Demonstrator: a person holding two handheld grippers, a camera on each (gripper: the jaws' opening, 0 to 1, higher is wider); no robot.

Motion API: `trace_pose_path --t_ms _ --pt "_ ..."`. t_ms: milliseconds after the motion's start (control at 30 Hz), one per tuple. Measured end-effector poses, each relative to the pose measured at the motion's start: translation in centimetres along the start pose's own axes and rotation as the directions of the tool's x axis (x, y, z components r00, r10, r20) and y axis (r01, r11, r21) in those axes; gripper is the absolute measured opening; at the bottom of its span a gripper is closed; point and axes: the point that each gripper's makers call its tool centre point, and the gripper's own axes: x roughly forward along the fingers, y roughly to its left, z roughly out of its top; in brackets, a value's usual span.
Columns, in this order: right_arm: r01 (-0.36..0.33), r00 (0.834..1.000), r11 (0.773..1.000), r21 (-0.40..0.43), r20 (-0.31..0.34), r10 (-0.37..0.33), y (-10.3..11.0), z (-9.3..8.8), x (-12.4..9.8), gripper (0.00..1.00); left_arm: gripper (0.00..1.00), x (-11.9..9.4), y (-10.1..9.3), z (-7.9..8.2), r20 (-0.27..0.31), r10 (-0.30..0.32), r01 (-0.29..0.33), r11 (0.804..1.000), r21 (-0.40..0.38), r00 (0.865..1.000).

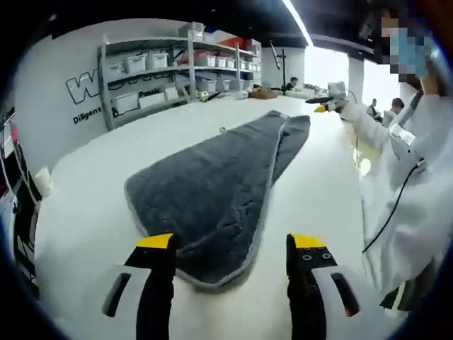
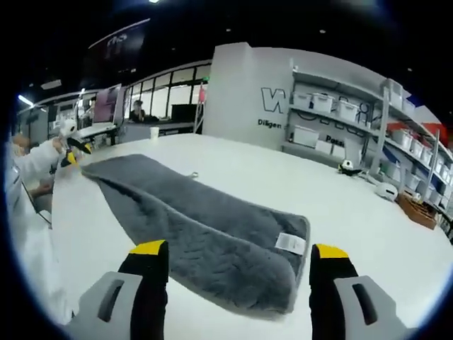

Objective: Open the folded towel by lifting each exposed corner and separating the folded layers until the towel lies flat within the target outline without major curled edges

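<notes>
A: Presently, item one: grey towel [image 1: 212,198], folded lengthwise, lying along the middle of the white surface [image 1: 85,212]. Why so placed?

B: Judged: laid out long so each end can be taken by one gripper. Left gripper [image 1: 232,244] sits at one short end, jaws spread wide and empty, the rounded folded end of the towel between them. Right gripper [image 2: 238,255] sits at the opposite short end, jaws likewise spread, holding nothing.

A: Item two: the layers?

B: In the right gripper view the upper layer stops short of the lower one at the near end, and a white care label [image 2: 289,243] lies exposed there (a likely corner to lift first, by my reckoning). No target outline can be made out on the surface.

A: Differences between views?

B: Left gripper view shows a person's white sleeve [image 1: 403,177] at the surface's right edge, and the far gripper beyond the towel's tip. Right gripper view supplies the label; both show storage shelves [image 2: 333,120] beyond the surface's far edge.

A: Status?

B: Unfolding not yet begun.
</notes>
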Motion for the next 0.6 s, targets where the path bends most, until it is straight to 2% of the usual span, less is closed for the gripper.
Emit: trace_pose_path --t_ms 67,100,200,267,433,600 --pt "-0.007 1.000 1.000 -0.008 -0.019 0.007 -1.1 0.0 0.8 0.82 0.68 -0.1 0.6 -0.6 -0.018 0.073 -0.074 0.996 -0.041 0.997" --pt "-0.008 1.000 1.000 -0.010 -0.026 0.007 -1.5 0.1 1.2 0.82 0.71 0.0 0.5 -0.5 -0.005 0.093 -0.093 0.994 -0.063 0.996" --pt "-0.036 0.998 0.999 -0.002 -0.044 0.036 -2.7 0.1 2.7 0.82 0.79 0.1 0.4 -0.5 0.028 0.130 -0.124 0.980 -0.158 0.991" --pt "-0.053 0.997 0.998 0.025 -0.055 0.054 -3.2 0.1 3.7 0.82 0.87 0.1 0.4 -0.6 0.032 0.154 -0.146 0.974 -0.175 0.988" --pt "-0.052 0.992 0.998 0.031 -0.117 0.055 -5.7 -0.7 6.9 0.77 0.98 0.4 0.0 -0.9 0.028 0.175 -0.166 0.966 -0.198 0.984" --pt "-0.001 0.992 0.997 0.083 -0.129 0.011 -9.0 -1.3 9.4 0.71 0.99 0.8 -1.0 -0.9 0.033 0.163 -0.154 0.968 -0.201 0.986"
